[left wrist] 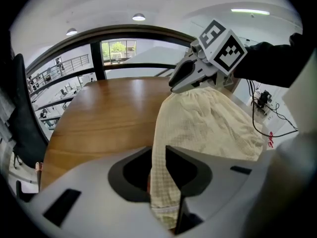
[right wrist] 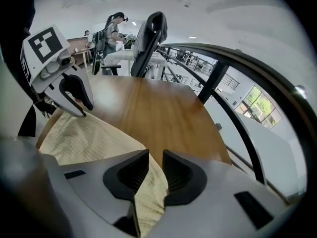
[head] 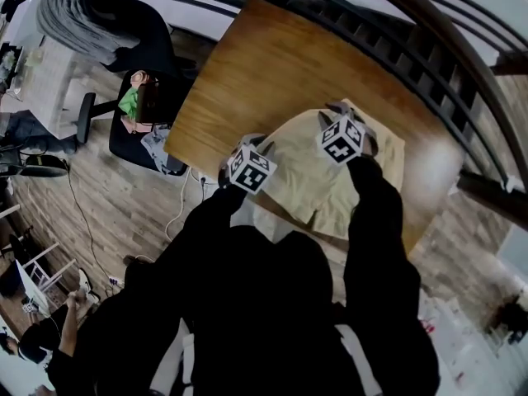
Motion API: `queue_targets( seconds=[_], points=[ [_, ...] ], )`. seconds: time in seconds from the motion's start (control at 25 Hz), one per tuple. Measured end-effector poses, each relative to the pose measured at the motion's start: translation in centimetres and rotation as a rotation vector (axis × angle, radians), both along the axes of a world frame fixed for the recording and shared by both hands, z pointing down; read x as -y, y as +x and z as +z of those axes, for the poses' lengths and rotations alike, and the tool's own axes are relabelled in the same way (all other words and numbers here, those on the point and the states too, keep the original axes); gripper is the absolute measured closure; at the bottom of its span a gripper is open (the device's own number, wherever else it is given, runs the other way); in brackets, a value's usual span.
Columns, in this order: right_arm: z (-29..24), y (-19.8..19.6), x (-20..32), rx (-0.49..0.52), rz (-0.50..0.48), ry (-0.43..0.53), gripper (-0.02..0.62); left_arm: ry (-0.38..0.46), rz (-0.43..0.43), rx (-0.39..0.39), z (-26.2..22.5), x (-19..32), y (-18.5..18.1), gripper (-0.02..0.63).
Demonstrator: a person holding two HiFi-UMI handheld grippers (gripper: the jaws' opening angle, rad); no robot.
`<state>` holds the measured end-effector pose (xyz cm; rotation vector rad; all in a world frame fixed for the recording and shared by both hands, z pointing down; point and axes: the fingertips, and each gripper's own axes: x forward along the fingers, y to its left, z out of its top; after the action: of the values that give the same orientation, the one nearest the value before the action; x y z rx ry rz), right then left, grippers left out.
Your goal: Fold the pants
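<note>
Cream checked pants (head: 326, 190) lie partly on the wooden table (head: 272, 64), with one edge lifted between my two grippers. In the head view my left gripper (head: 257, 144) is at the pants' left edge and my right gripper (head: 340, 110) at the far edge. In the left gripper view the cloth (left wrist: 208, 123) rises from the table into my left gripper (left wrist: 158, 168), whose jaws are shut on it. The right gripper (left wrist: 184, 78) shows there at the pants' far corner. In the right gripper view the pants (right wrist: 84, 138) run up between the closed jaws of the right gripper (right wrist: 155, 171). The left gripper (right wrist: 75, 97) holds the other corner.
A black office chair (head: 144, 97) with clothes on it stands left of the table. A dark railing (head: 412, 52) curves along the table's far side. A person (head: 49, 337) sits at the lower left, and cables (head: 177, 209) lie on the wooden floor.
</note>
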<state>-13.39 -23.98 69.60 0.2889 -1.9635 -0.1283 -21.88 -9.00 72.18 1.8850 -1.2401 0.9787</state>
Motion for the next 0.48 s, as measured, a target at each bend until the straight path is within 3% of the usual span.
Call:
queue_targets(
  seconds=[0.48],
  points=[
    [3.3,0.3,-0.5,-0.138,-0.129,-0.045,0.514,-0.073,0.009,0.002,2.1,0.1,-0.3,0.535]
  ],
)
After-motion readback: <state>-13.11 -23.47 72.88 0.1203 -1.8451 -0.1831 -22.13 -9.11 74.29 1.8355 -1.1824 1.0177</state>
